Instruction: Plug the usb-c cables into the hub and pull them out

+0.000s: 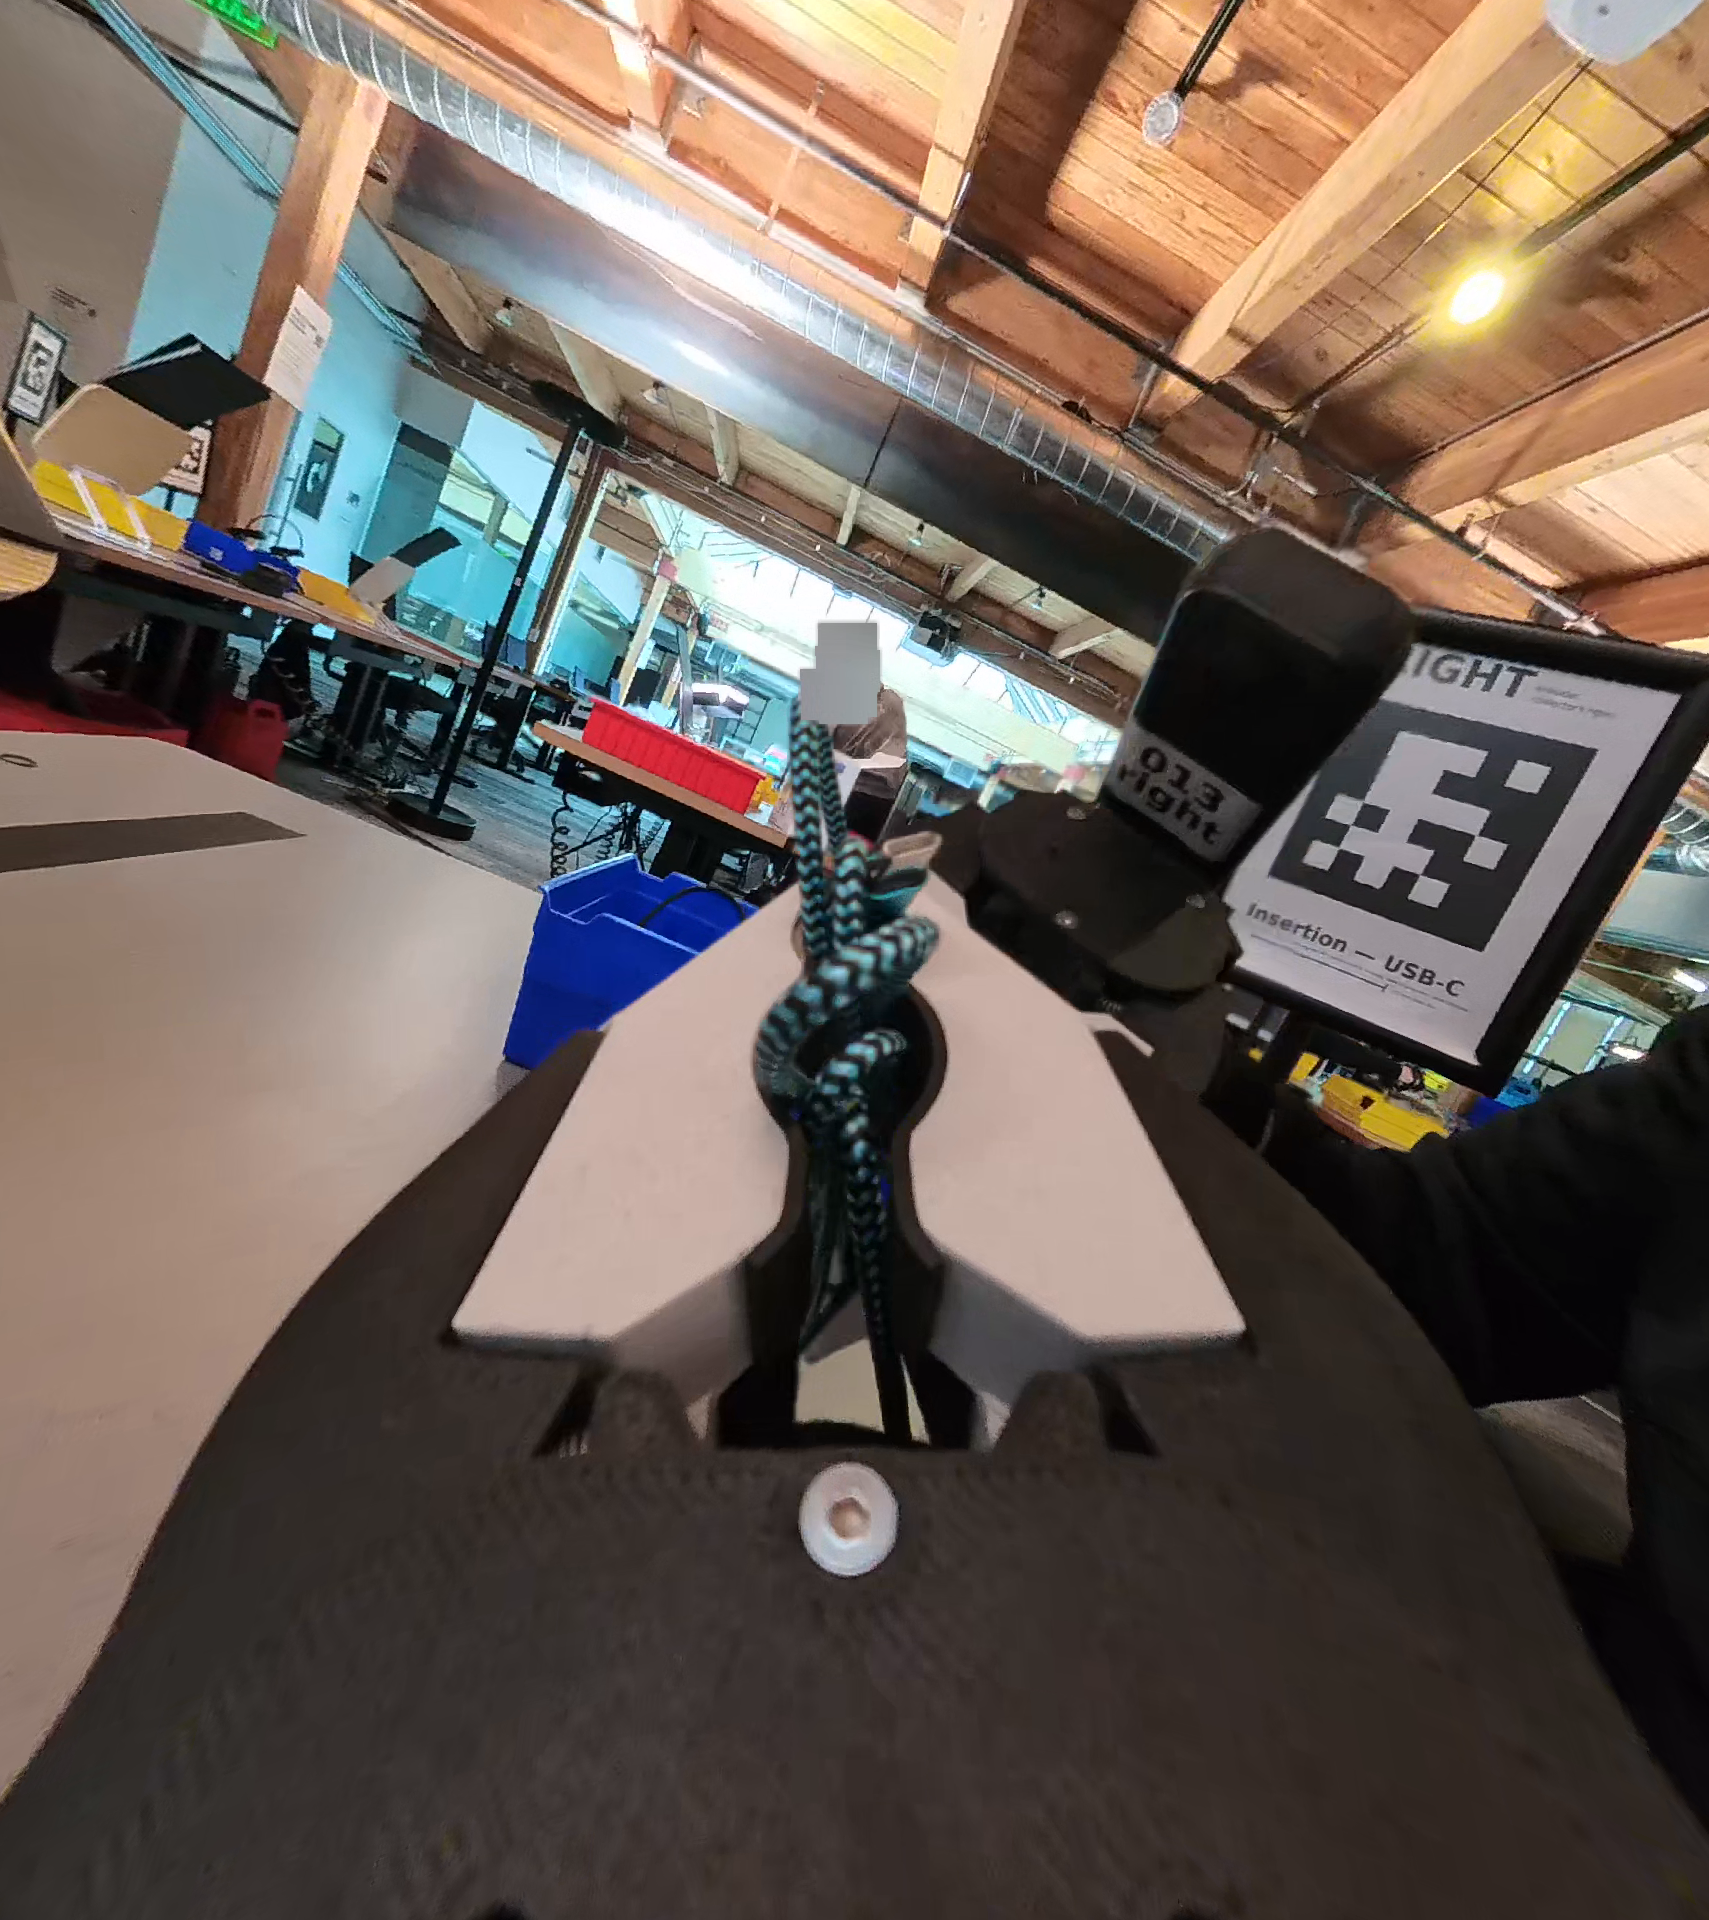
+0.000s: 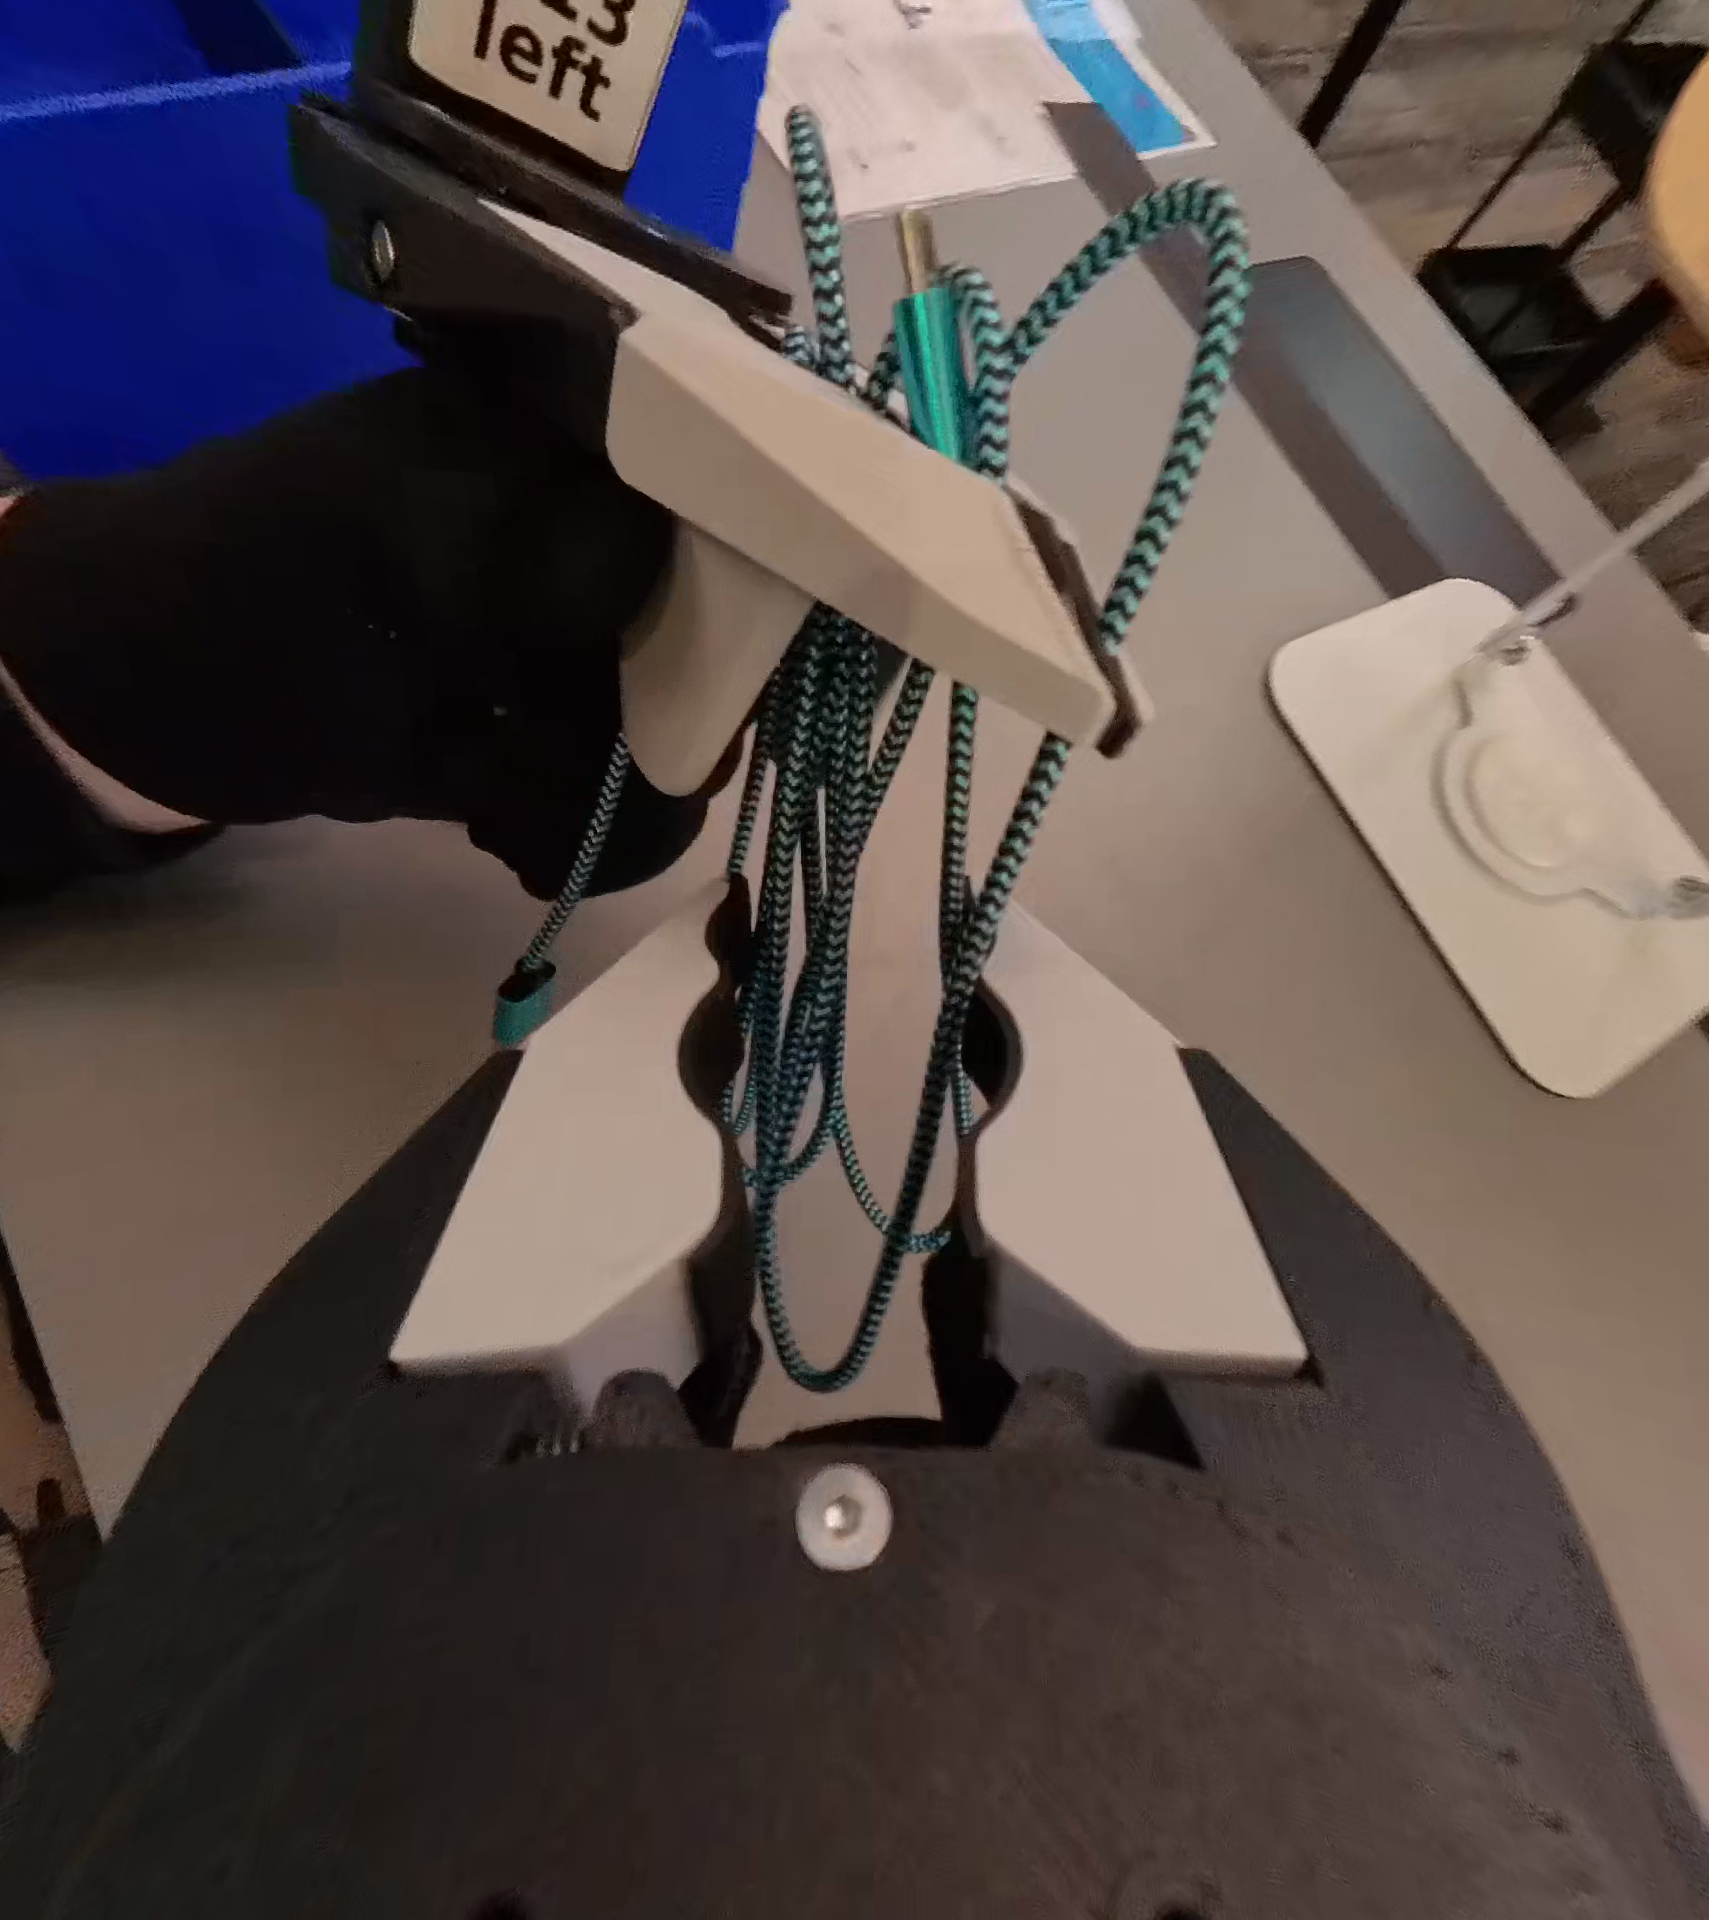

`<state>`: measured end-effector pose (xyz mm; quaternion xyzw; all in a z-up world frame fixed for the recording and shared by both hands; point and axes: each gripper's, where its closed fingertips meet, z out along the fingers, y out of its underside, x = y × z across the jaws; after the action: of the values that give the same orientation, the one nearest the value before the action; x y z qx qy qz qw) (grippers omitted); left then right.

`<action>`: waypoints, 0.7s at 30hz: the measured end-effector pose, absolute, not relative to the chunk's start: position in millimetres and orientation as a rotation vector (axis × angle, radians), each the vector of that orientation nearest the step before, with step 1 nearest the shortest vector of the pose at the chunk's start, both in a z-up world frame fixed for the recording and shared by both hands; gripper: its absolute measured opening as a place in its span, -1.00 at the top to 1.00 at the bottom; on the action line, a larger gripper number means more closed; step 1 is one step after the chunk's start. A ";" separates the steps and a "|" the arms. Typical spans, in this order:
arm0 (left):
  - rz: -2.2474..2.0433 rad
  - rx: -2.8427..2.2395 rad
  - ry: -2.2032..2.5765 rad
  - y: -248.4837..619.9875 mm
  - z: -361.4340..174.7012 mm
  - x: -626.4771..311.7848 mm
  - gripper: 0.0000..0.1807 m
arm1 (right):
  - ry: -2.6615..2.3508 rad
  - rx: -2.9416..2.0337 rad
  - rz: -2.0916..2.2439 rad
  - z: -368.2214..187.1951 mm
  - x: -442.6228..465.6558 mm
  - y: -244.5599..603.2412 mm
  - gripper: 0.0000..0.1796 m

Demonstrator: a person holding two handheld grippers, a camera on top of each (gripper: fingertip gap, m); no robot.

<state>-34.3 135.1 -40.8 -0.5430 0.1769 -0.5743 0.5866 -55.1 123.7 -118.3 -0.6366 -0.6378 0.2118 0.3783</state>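
Honestly this looks like the very start, nothing plugged in anywhere yet. The left gripper (image 1: 855,914) is clamped on a tangled bundle of teal-and-black braided cable (image 1: 834,997), held up in the air with the camera tilted toward the wooden ceiling. In the right wrist view the same gripper sits at about 11 o'clock, a black-gloved hand (image 2: 310,644) wrapped around it, and the cable loops hang down from its closed fingers toward 6 o'clock.

Two connector ends are loose: one teal plug (image 2: 928,343) sticks up at roughly 12 o'clock above the left gripper's fingers, and another teal plug end (image 2: 523,997) dangles at about 9 o'clock, near the tip of the right gripper's left finger.

The right gripper (image 2: 855,935) has its jaws apart, and the hanging loops drop right between them without being pinched, as far as the picture tells.

The hub doesn't show in either view. On the grey table (image 2: 1245,935) there's only a white flat stand base (image 2: 1515,831) at 3 o'clock, plus a blue bin (image 2: 102,208) at 10 o'clock beyond the edge.

So the whole job seems left: untangle, find the hub, plug in, pull out. The knotted bundle looks like the first headache.
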 end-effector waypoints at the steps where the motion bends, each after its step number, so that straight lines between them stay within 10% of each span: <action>1: -1.330 -1.277 0.417 135.4 -42.3 -34.1 0.98 | -1.642 -1.636 0.586 -122.0 -58.0 121.1 0.65; 5: -1.346 -1.252 0.423 133.3 -38.1 -33.3 0.95 | -1.637 -1.637 0.772 -121.7 -62.1 113.0 0.97; 11: -1.427 -1.203 0.400 131.7 -31.0 -35.5 0.51 | -1.549 -1.675 1.245 -99.3 -51.1 102.8 0.97; 21: -1.443 -1.160 0.325 137.1 -27.1 -55.1 0.45 | -1.415 -1.605 1.525 -56.2 -36.6 115.9 0.97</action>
<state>-55.1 137.1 -27.1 -0.4985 0.1395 -0.6199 0.5897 -36.6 115.9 -56.2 -0.5909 -0.5209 0.5613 0.2540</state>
